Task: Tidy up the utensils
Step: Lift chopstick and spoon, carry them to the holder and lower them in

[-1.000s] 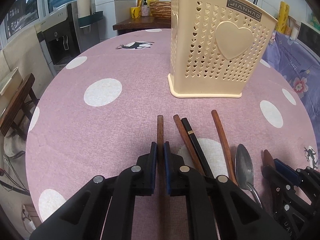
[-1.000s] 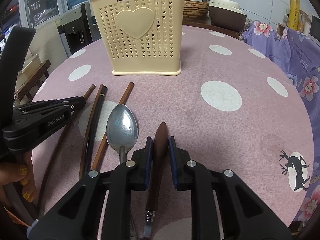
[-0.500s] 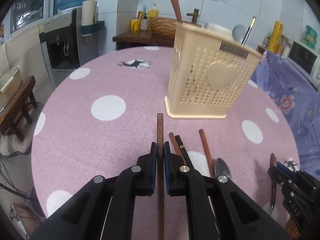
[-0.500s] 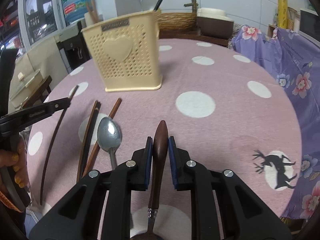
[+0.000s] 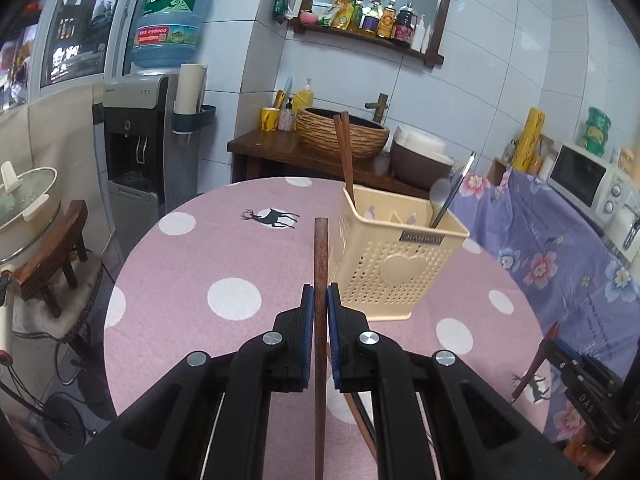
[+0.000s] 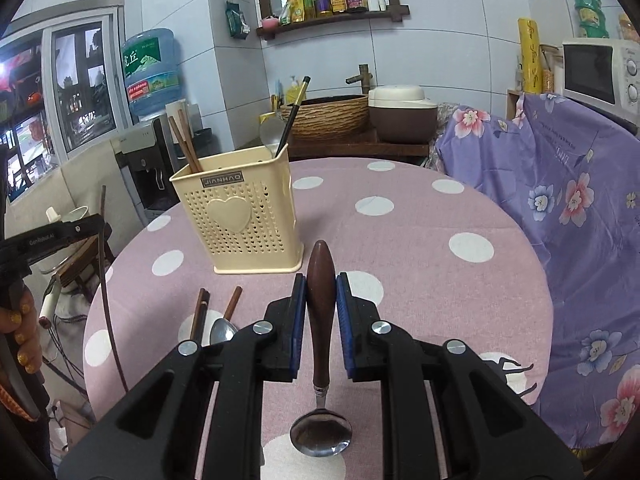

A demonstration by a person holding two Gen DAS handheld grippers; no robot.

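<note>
Through the left wrist camera I saw my left gripper (image 5: 321,304) clamped tight on a single brown wooden chopstick (image 5: 321,256), the blue pads pressing both its sides and the stick running straight ahead past the fingertips, its tip lifted clear of the pink polka-dot tablecloth (image 5: 192,280). Just beyond and to the right of that tip stood the cream perforated utensil basket (image 5: 396,268), upright toward the far edge of the round tabletop, with a pair of brown chopsticks (image 5: 345,152) leaning in its left end and a dark-handled utensil (image 5: 452,192) with a pale spoon in its right end. At the right edge of this view I could make out my right gripper (image 5: 560,346) with a brown handle poking from it. Through the right wrist camera that gripper (image 6: 321,292) was closed on the rounded wooden handle of a spoon (image 6: 321,292), handle pointing forward, the steel bowl hanging back beneath the jaws over the cloth. The basket (image 6: 240,216) stood ahead and slightly left. On the tabletop near its front edge lay two more chopsticks (image 6: 200,312), a third (image 6: 233,303) and a steel spoon (image 6: 222,330) side by side. At the far left my left gripper (image 6: 98,225) held its chopstick (image 6: 107,300) slanting down.
</note>
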